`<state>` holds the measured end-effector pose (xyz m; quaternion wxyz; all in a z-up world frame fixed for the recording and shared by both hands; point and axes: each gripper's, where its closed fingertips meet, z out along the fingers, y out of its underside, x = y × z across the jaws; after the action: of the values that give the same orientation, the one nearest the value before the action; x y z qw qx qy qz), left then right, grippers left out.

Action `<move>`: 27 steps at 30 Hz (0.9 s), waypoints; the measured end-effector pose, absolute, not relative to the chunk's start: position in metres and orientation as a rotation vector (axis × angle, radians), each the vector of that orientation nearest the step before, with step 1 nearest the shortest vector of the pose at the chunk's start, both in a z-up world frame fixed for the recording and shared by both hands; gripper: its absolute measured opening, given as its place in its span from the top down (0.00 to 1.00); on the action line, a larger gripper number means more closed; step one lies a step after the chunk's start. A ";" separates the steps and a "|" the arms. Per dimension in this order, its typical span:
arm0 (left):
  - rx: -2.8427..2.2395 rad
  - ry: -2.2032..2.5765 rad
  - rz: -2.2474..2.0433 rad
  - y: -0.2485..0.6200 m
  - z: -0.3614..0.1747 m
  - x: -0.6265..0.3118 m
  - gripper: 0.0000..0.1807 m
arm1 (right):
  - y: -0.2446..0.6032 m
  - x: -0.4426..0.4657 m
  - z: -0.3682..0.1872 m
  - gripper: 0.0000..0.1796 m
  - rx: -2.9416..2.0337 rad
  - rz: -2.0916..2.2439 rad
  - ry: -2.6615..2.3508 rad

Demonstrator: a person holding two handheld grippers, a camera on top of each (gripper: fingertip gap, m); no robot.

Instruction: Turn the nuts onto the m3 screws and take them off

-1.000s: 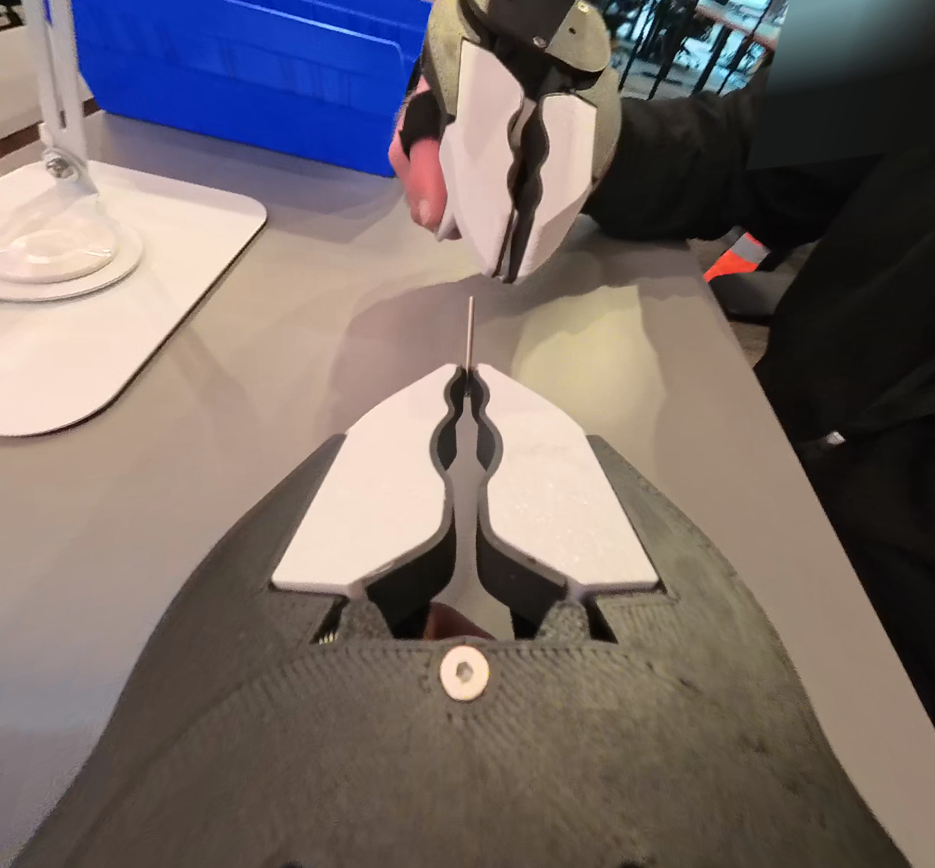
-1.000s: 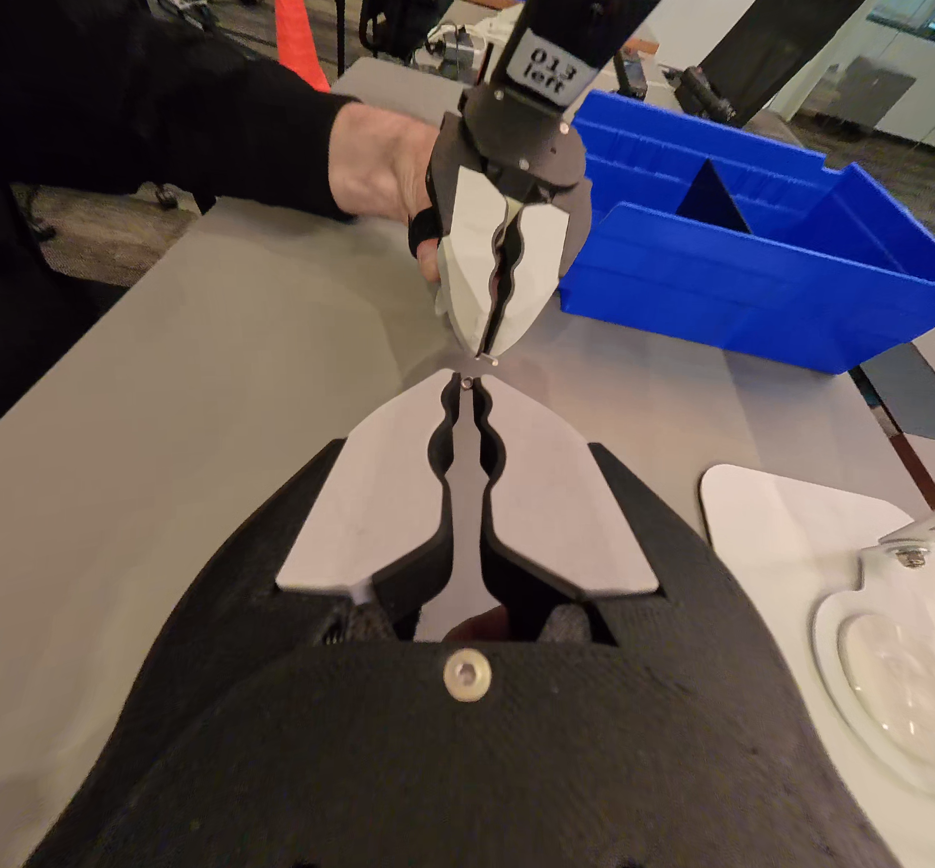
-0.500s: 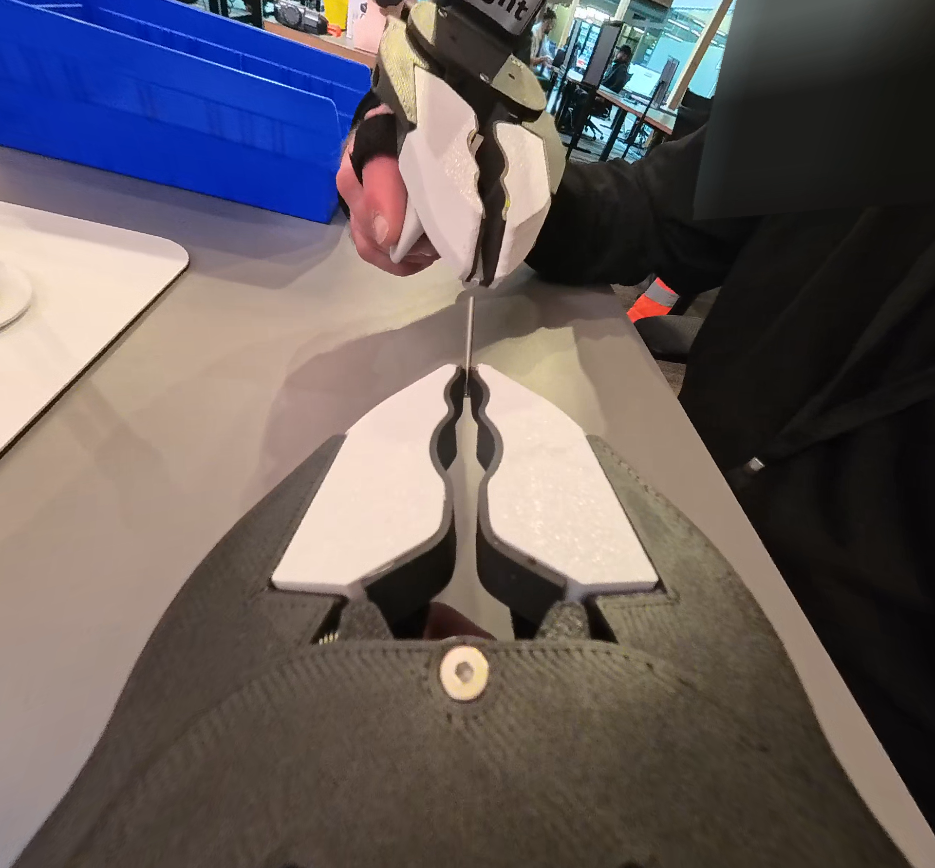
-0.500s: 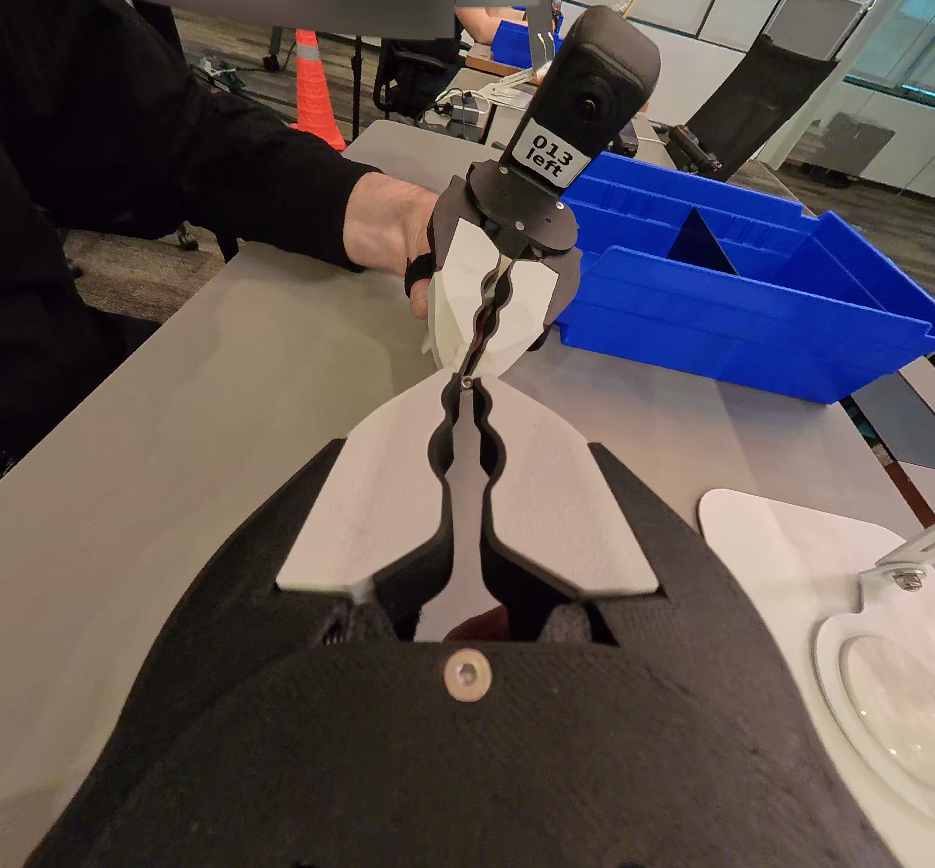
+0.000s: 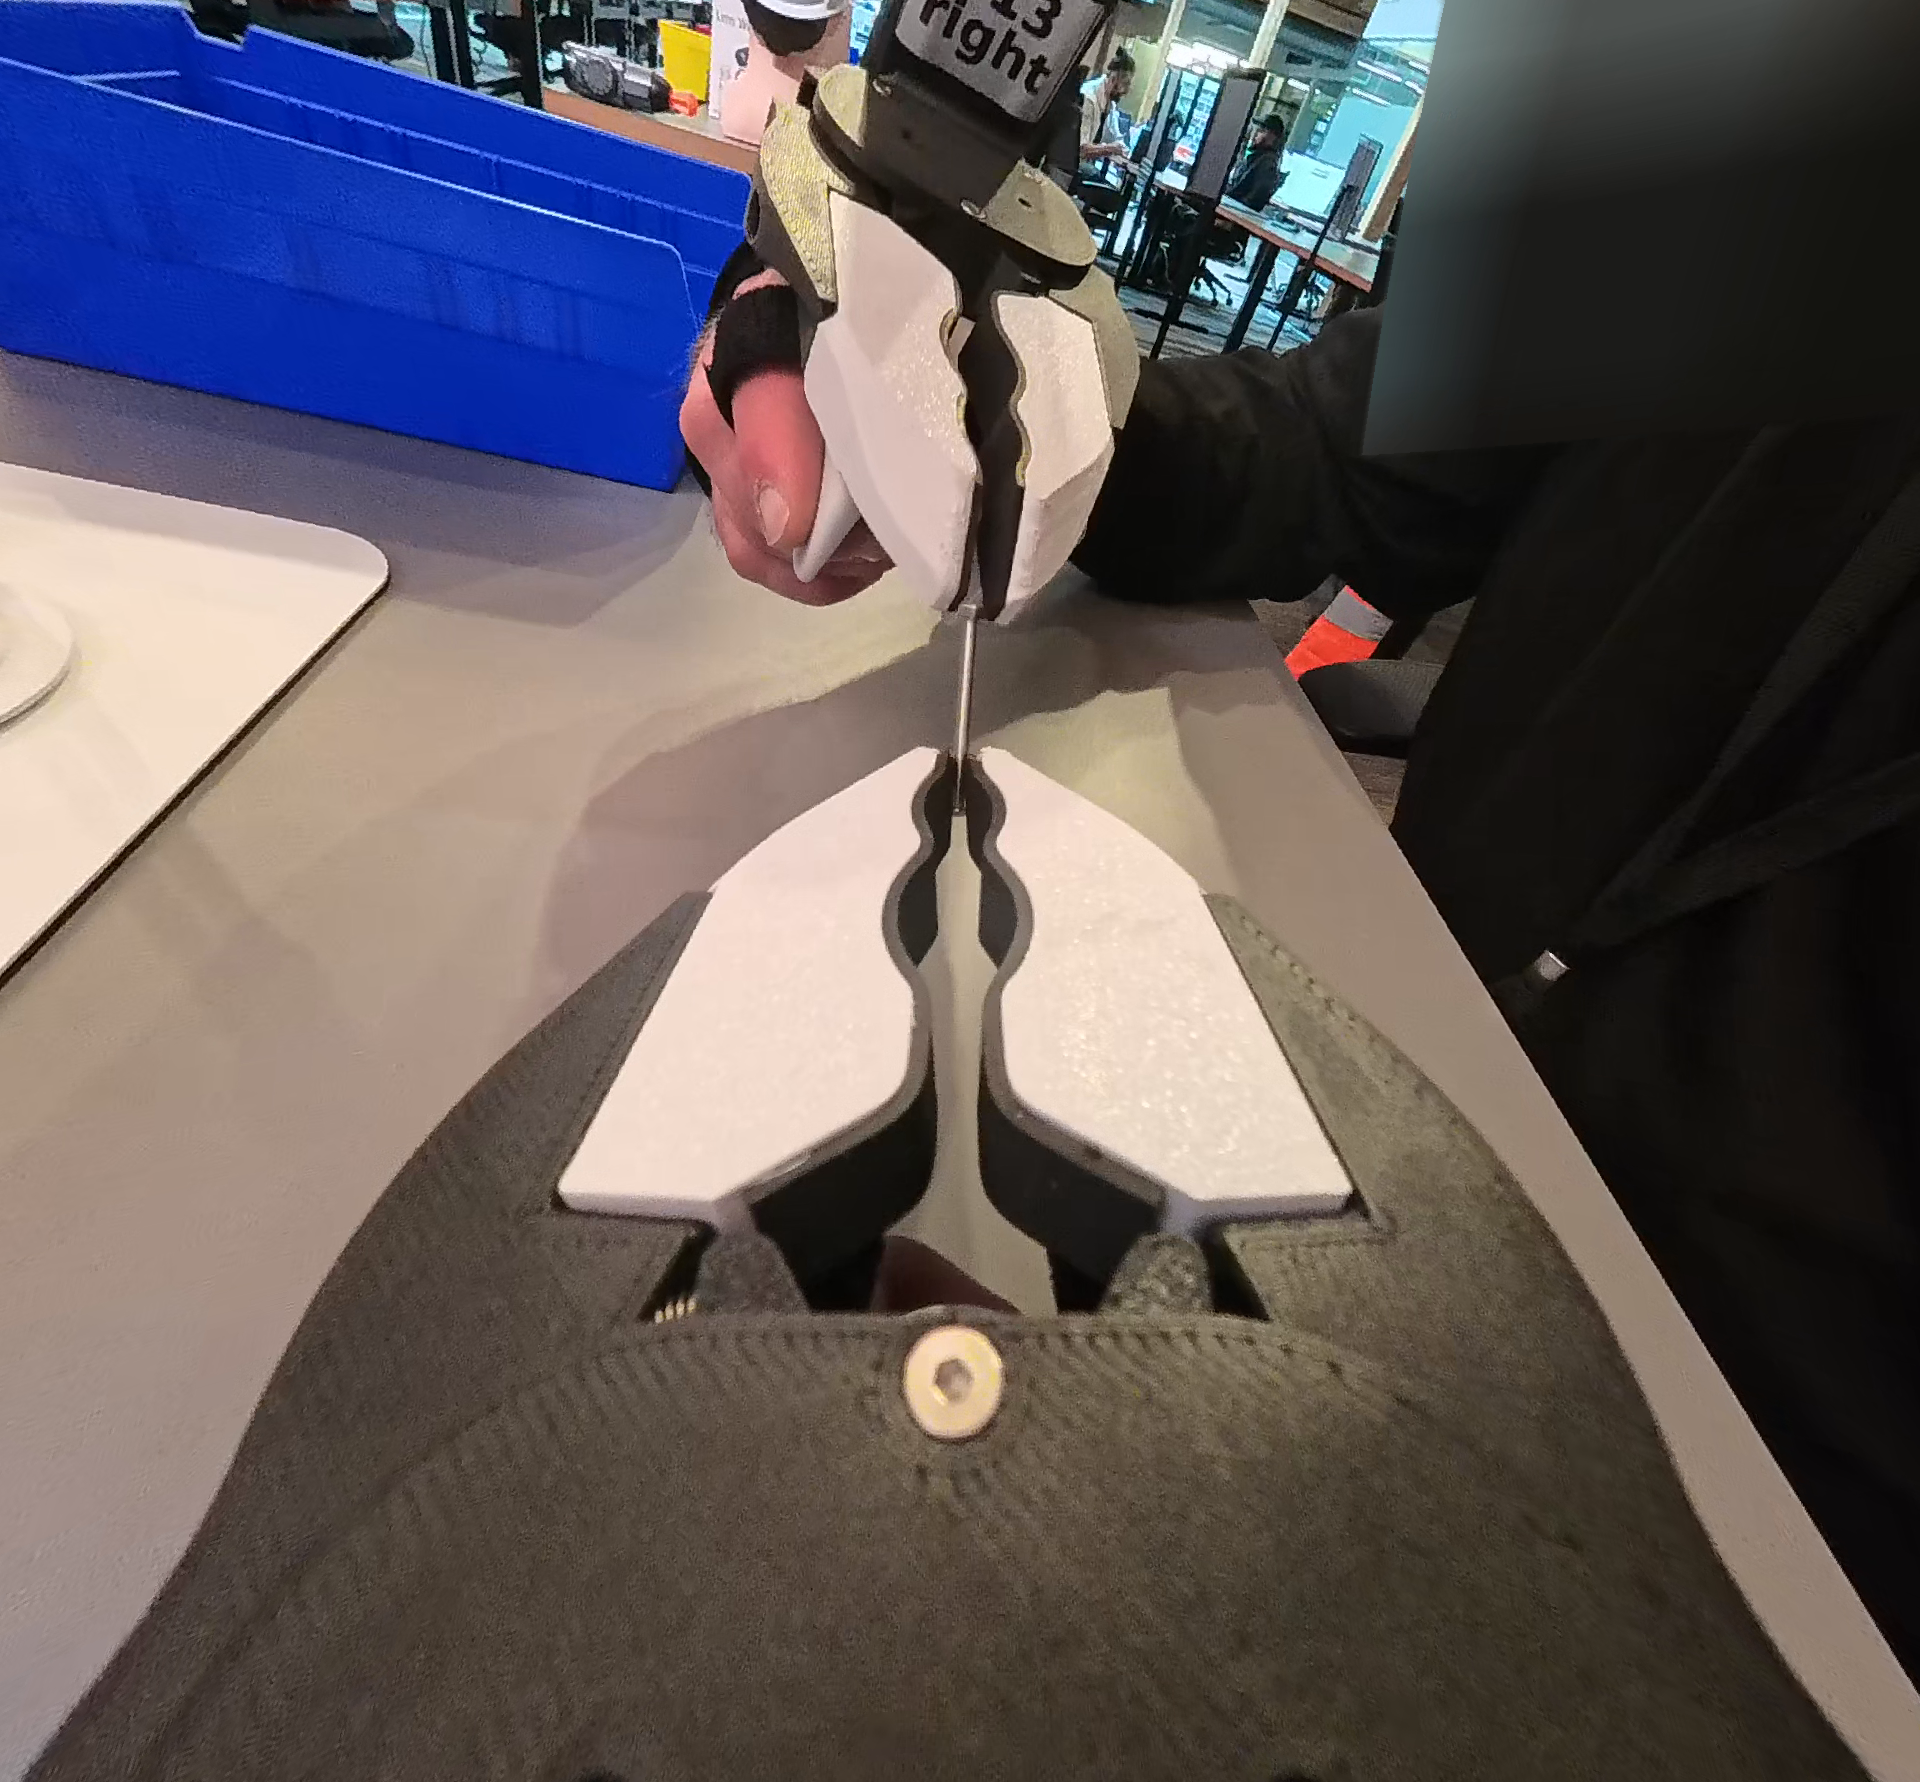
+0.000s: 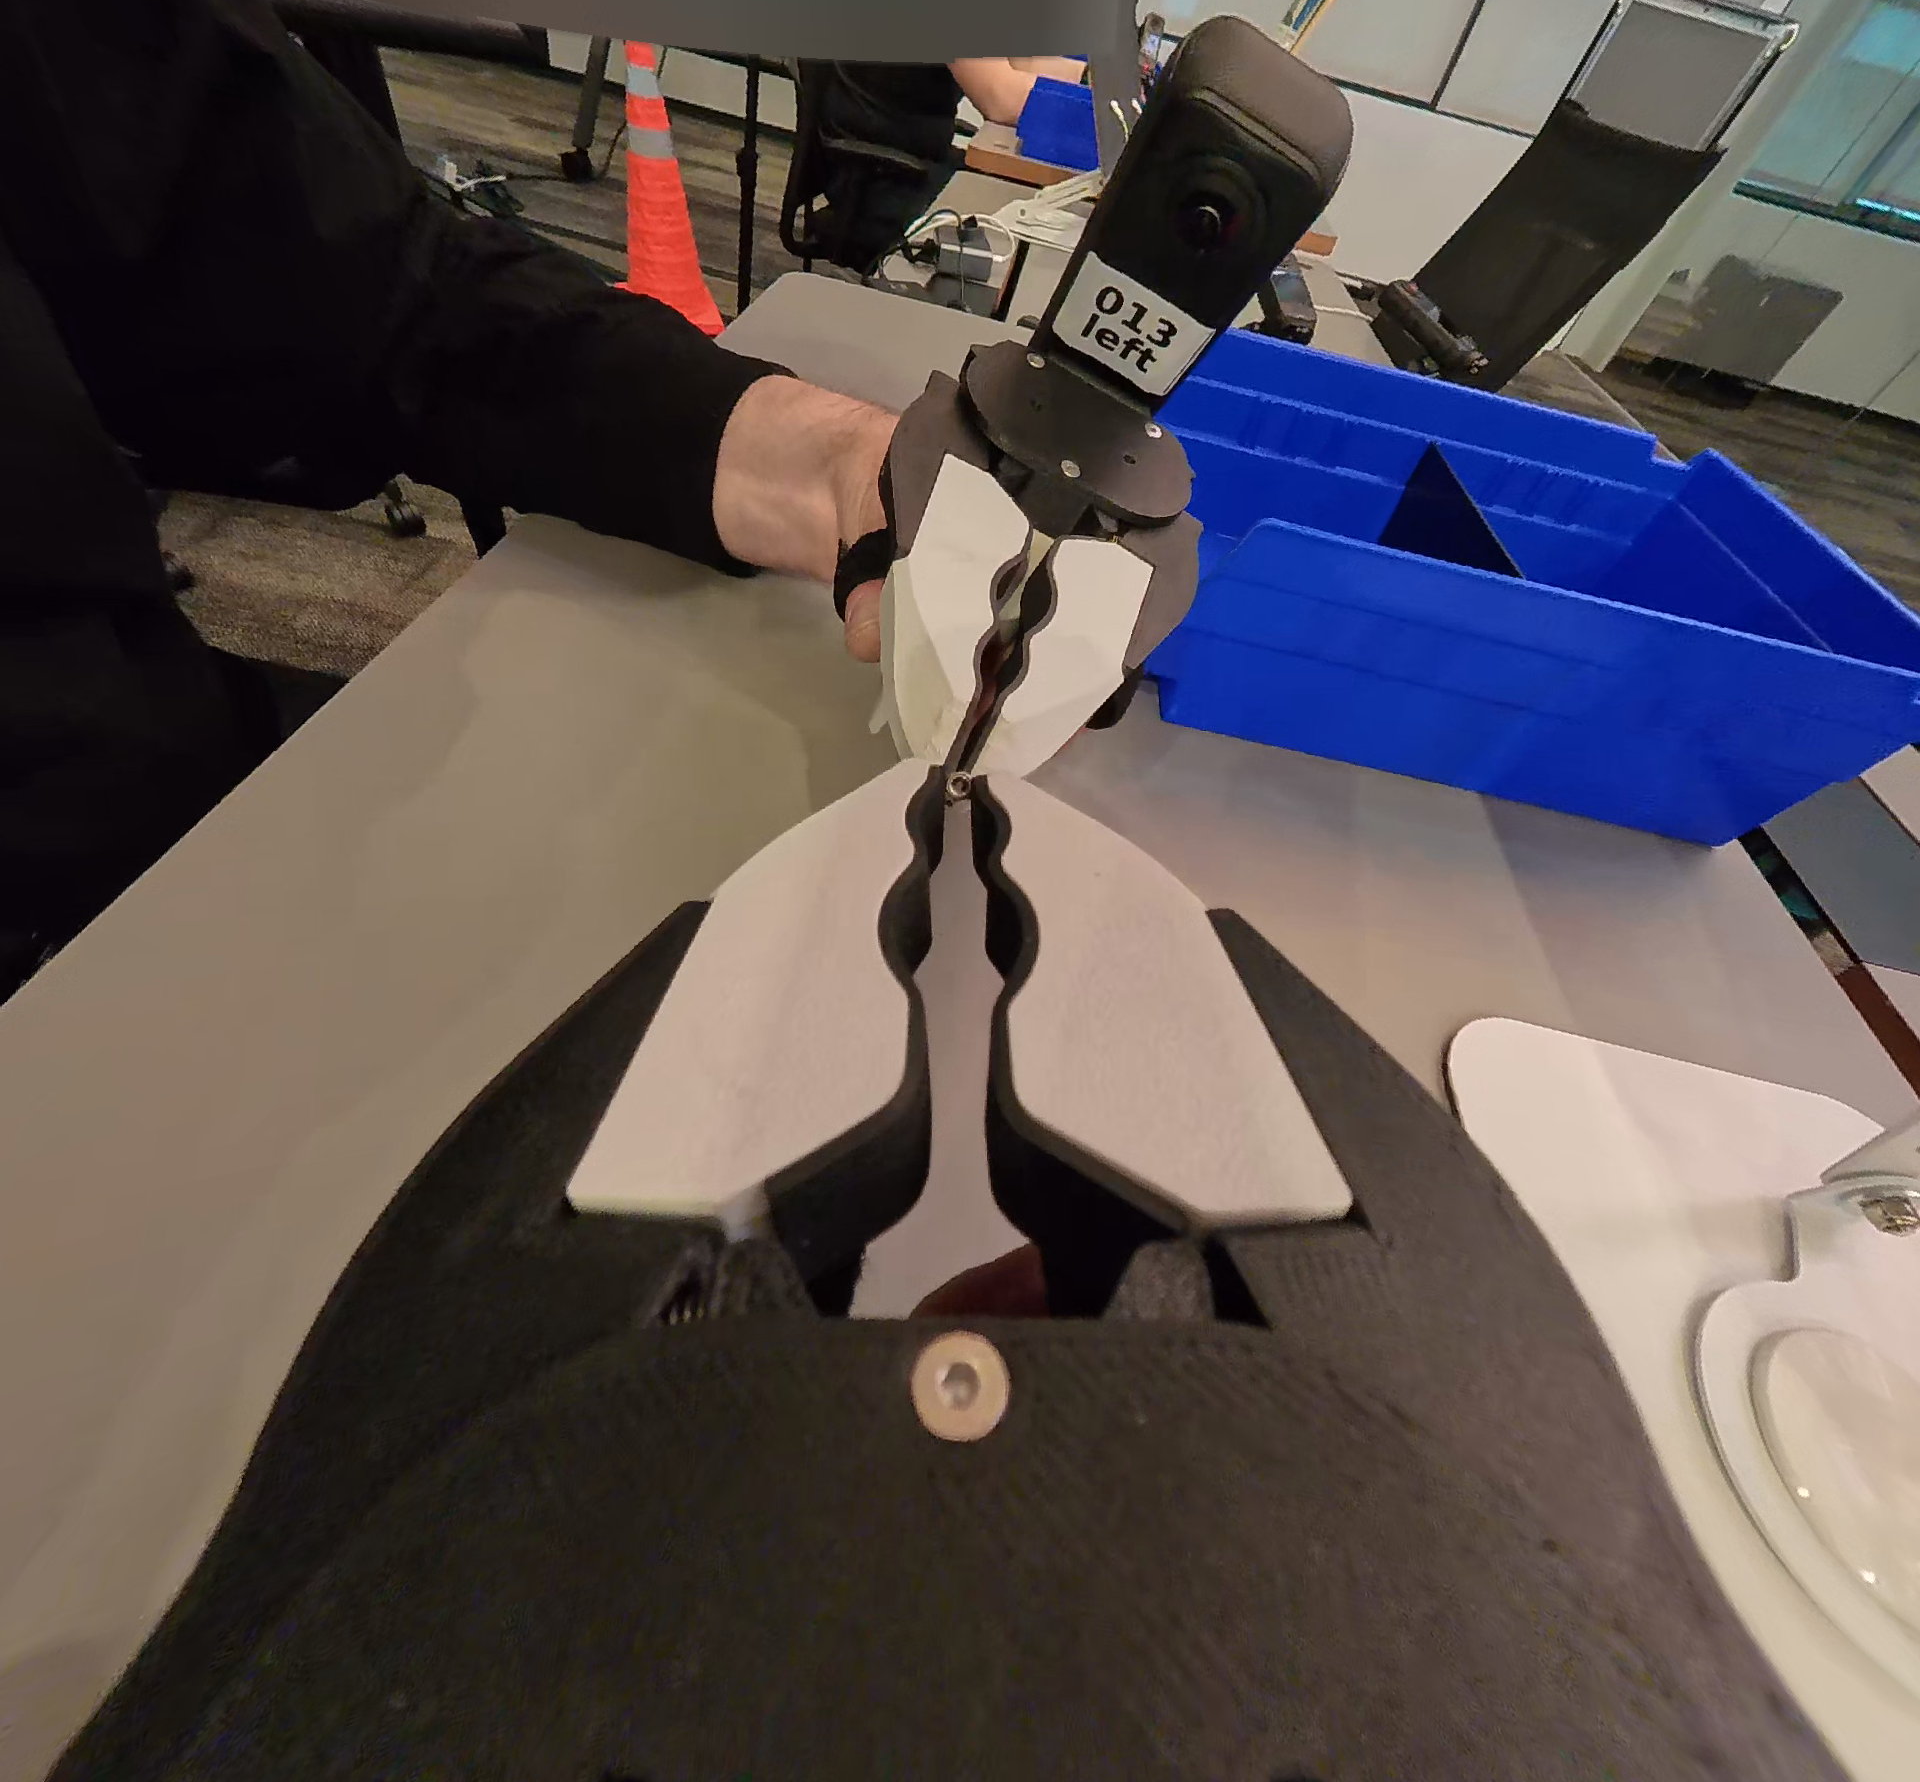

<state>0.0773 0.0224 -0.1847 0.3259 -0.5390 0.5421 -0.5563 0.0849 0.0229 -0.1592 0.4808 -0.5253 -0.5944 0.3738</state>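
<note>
In the left wrist view my left gripper (image 5: pixel 961 768) is shut on the lower end of a thin steel M3 screw (image 5: pixel 966 693). The screw points straight ahead at my right gripper (image 5: pixel 971 602), which comes in from opposite with its tips touching the screw's far end. In the right wrist view my right gripper (image 6: pixel 961 785) is shut on a small metal nut (image 6: pixel 962 784) pinched at its very tips. The left gripper (image 6: pixel 964 758) meets it tip to tip there, and the screw itself is hidden. Both grippers are held above the grey table (image 5: pixel 416 797).
A blue divided bin (image 5: pixel 312 278) stands at the back of the table and also shows in the right wrist view (image 6: pixel 1507 641). A white base plate with a clear dome (image 6: pixel 1662 1317) lies beside it. The person's black sleeve (image 5: pixel 1299 485) and body are at the table's edge (image 5: pixel 1382 859). The grippers are tip to tip, or close to it.
The right gripper has closed the gap to the screw's free end and now touches it. Both grippers have tilted more upright, so more of the room shows behind them.
</note>
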 end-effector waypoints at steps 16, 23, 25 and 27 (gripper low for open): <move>-1.355 1.384 -1.467 0.022 -0.176 0.080 0.99 | 0.022 0.087 -0.149 0.97 -1.248 0.956 -1.395; -1.330 1.379 -1.385 0.025 -0.172 0.081 0.99 | 0.024 0.088 -0.145 0.98 -1.243 0.957 -1.367; -1.323 1.379 -1.361 0.025 -0.170 0.082 0.99 | 0.024 0.088 -0.143 0.98 -1.240 0.964 -1.356; -1.319 1.376 -1.343 0.026 -0.170 0.082 0.99 | 0.024 0.089 -0.142 0.98 -1.237 0.966 -1.350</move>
<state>0.0824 0.0255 -0.1698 0.3939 -0.5200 0.5426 -0.5292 0.0887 0.0243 -0.1423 0.5105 -0.5137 -0.5607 0.4014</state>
